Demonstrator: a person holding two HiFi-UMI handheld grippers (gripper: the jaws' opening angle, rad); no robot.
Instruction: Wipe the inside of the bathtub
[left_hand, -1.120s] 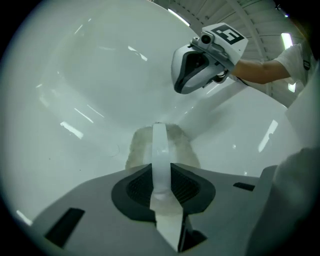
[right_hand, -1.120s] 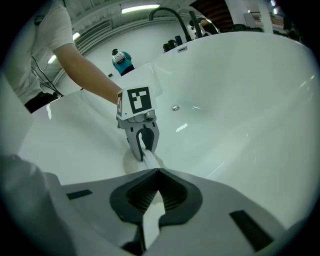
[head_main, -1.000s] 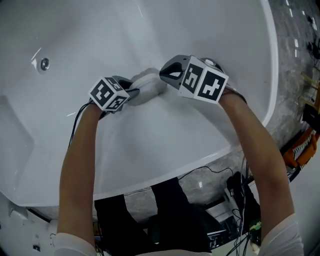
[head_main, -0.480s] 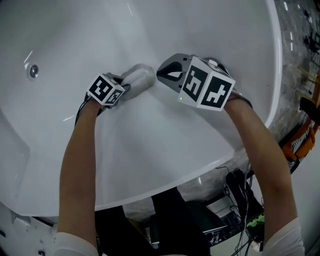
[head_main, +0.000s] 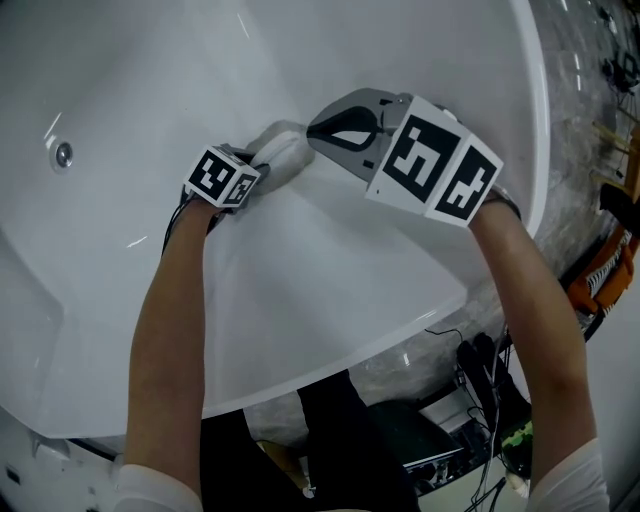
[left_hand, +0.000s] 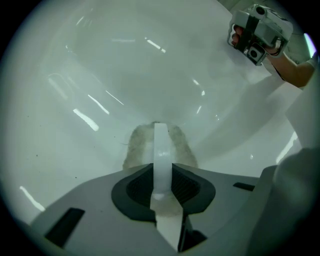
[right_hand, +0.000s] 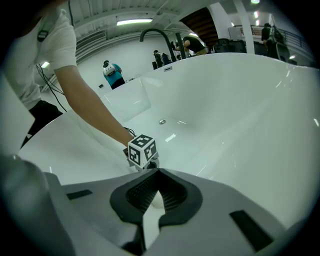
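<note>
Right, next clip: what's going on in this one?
A person leans over a glossy white bathtub with a gripper in each hand. The left gripper is shut on the white strap of a fluffy grey-white wiping pad, which lies against the tub's inner wall. The right gripper is shut and holds nothing. Its tip is close beside the pad, but whether they touch is unclear.

Large indoor hall, lab or workshop-like, not a home bathroom: white bathtub (right_hand: 240, 115) under ceiling strip lights (right_hand: 134, 21), several people (right_hand: 112, 74) standing behind, cables and gear (head_main: 470, 370) beside it.
</note>
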